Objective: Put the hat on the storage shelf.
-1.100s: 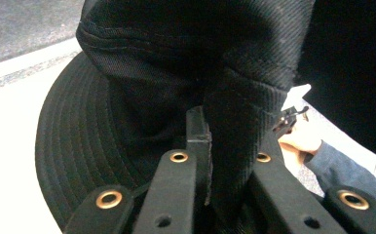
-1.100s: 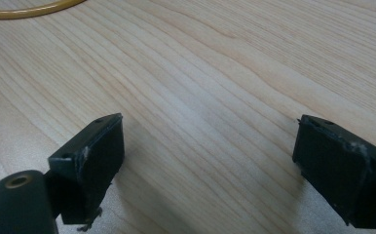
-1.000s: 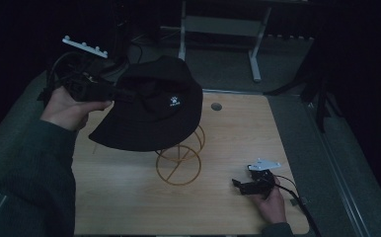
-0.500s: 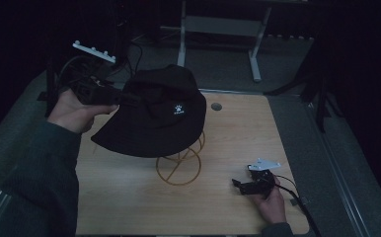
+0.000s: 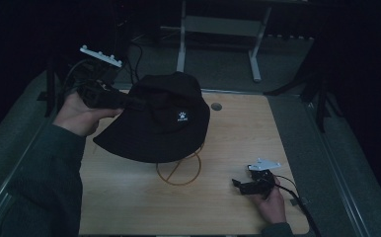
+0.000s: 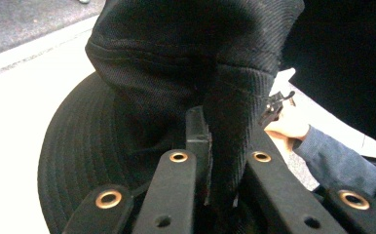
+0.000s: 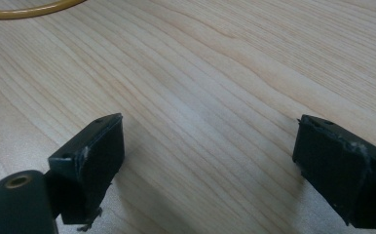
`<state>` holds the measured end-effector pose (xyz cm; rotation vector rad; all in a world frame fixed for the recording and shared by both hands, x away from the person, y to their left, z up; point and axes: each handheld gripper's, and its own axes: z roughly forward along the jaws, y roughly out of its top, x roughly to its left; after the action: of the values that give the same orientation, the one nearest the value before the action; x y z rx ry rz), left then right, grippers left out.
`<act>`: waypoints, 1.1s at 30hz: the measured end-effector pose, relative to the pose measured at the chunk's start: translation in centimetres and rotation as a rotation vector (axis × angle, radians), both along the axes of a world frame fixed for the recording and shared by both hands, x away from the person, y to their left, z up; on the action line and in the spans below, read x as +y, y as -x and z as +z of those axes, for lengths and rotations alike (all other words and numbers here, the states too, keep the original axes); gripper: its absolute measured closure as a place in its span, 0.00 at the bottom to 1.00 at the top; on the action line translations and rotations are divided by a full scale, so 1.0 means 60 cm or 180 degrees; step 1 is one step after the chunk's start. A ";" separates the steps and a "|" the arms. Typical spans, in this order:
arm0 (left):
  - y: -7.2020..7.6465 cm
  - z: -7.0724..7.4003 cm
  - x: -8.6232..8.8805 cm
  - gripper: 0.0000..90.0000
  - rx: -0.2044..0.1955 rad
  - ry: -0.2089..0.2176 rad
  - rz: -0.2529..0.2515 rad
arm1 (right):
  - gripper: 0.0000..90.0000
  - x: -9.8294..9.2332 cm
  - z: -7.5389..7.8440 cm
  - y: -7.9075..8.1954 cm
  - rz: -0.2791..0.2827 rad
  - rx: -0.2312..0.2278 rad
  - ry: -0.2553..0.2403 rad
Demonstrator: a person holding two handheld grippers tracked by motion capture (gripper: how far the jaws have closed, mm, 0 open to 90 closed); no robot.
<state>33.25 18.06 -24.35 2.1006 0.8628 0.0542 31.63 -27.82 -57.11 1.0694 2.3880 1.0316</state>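
My left gripper [image 5: 141, 102] is clamped on the hat [image 5: 164, 123], right gripper [image 5: 247, 185] gaping idle; tugging sideways could tip the wire stand [image 5: 178, 170].

I see a light wooden table [image 5: 238, 143] with a round grommet [image 5: 216, 106] near its far edge — beyond it, on the grey floor [image 5: 218, 69], a metal frame's legs [image 5: 255, 64].

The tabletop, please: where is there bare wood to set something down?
The table is bare on its far right, beyond the bucket hat, and along the near edge left of the wire stand. The centre is crowded; the right tool occupies the near right corner.
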 end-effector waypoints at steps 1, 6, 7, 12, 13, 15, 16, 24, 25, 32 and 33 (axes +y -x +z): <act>0.000 0.000 0.000 0.97 0.0000 0.0000 0.0000 | 0.13 0.000 0.000 0.000 0.0000 0.0000 0.0000; -0.003 -0.009 -0.003 0.97 0.0047 0.0023 -0.0023 | 0.13 0.000 0.000 0.000 -0.0001 0.0002 -0.0004; -0.003 -0.009 -0.003 0.97 0.0047 0.0023 -0.0023 | 0.13 0.000 0.000 0.000 -0.0001 0.0002 -0.0004; -0.007 -0.013 -0.007 0.97 0.0077 0.0015 -0.0040 | 0.13 0.000 0.000 0.000 -0.0002 0.0003 -0.0004; -0.007 -0.015 -0.008 0.97 0.0079 0.0018 -0.0049 | 0.13 0.000 0.000 0.000 -0.0001 0.0001 -0.0004; -0.006 -0.016 -0.010 0.97 0.0086 -0.0006 -0.0068 | 0.13 0.000 0.000 0.000 0.0000 0.0001 -0.0003; -0.007 -0.017 -0.011 0.97 0.0086 -0.0012 -0.0085 | 0.13 0.000 0.000 0.000 0.0004 0.0003 -0.0003; -0.008 -0.028 -0.018 0.97 0.0136 -0.0047 -0.0128 | 0.13 0.000 0.000 0.000 0.0000 0.0000 -0.0006; -0.009 -0.031 -0.018 0.97 0.0141 -0.0055 -0.0135 | 0.13 0.000 0.000 0.000 0.0000 0.0001 -0.0005; -0.012 -0.039 -0.023 0.97 0.0162 -0.0078 -0.0146 | 0.13 0.000 0.000 0.000 -0.0002 0.0001 -0.0005; -0.012 -0.040 -0.024 0.97 0.0160 -0.0086 -0.0149 | 0.13 0.000 0.000 0.000 -0.0002 0.0001 -0.0005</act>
<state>33.96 16.62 -26.76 2.1545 0.8465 -0.0120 31.62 -27.81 -57.11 1.0707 2.3874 1.0334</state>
